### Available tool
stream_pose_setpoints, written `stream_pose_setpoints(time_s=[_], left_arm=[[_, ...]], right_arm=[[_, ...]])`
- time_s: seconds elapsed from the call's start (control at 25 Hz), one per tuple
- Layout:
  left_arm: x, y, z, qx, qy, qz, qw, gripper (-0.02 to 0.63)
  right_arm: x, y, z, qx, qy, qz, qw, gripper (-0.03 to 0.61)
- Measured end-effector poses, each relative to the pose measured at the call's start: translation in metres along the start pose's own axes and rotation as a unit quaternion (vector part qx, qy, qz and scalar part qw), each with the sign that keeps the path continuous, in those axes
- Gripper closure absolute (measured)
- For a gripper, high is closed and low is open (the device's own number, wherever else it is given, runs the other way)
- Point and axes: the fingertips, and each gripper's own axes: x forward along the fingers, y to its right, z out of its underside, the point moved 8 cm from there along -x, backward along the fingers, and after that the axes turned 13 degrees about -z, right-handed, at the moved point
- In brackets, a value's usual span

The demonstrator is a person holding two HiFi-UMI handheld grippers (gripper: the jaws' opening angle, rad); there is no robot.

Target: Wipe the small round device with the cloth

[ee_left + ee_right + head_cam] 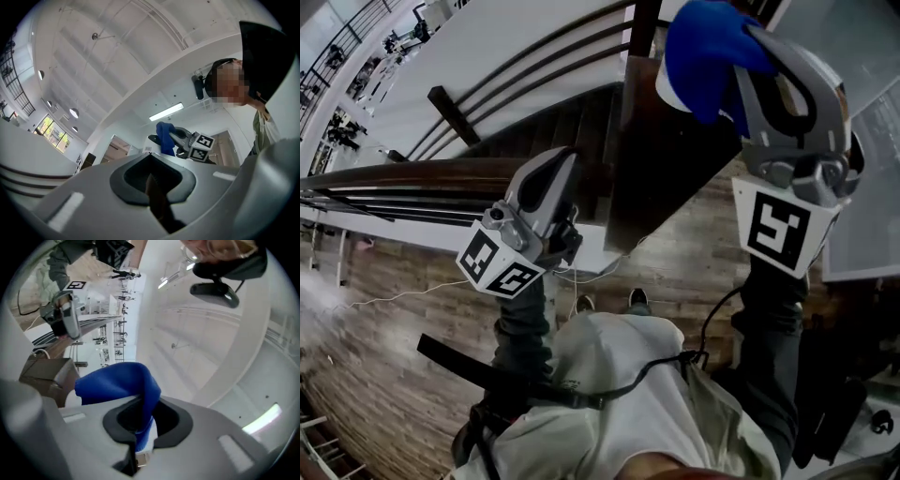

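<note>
**Right fingers point(211, 446) pinched on the cloth point(117, 380), left fingers point(70, 206) together and empty**

In the right gripper view, my two grey fingers are pressed together on a fold of the blue cloth. The fold runs down into the seam between them, and the rest billows up and out to the left above the tips. A small white tag shows at the cloth's lower end in the seam.

In the left gripper view, the fingers meet with only a thin dark-brown slit between them, and I see nothing held there. That camera looks up at a white ceiling with lamps, and the right gripper point(180, 138) with the cloth hanging from it shows in the middle distance.

From the head view, the right gripper point(755, 56) is raised at upper right, its marker cube facing me and the cloth bunched over its tips. The left gripper point(551, 173) sits lower, near the middle, well apart from it.

For the small round device point(664, 89), all I can make out is a white rounded shape just behind the cloth, at the far end of the dark brown desk point(656, 178). The cloth covers most of it, so I cannot tell whether they touch.

Below the desk lie the wooden floor point(403, 375) and the tips of my shoes point(637, 298).
</note>
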Motion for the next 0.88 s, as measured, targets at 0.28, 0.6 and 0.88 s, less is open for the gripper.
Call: stream_pose_setpoints(time_s=[0.28, 0.6, 0.88], left_arm=[[0.003, 0.004, -0.001, 0.002, 0.001, 0.005, 1.0000, 0.611], [0.006, 0.005, 0.003, 0.010, -0.003, -0.002, 0.9999, 0.611], [0.014, 0.004, -0.001, 0.017, 0.003, 0.003, 0.9999, 0.612]], right_arm=[[0.043, 0.032, 0.036, 0.085, -0.022, -0.064, 0.994, 0.548], [0.002, -0.022, 0.037, 0.137, 0.022, 0.053, 0.989, 0.549], [-0.021, -0.064, 0.029, 0.145, 0.034, -0.035, 0.988, 0.549]])
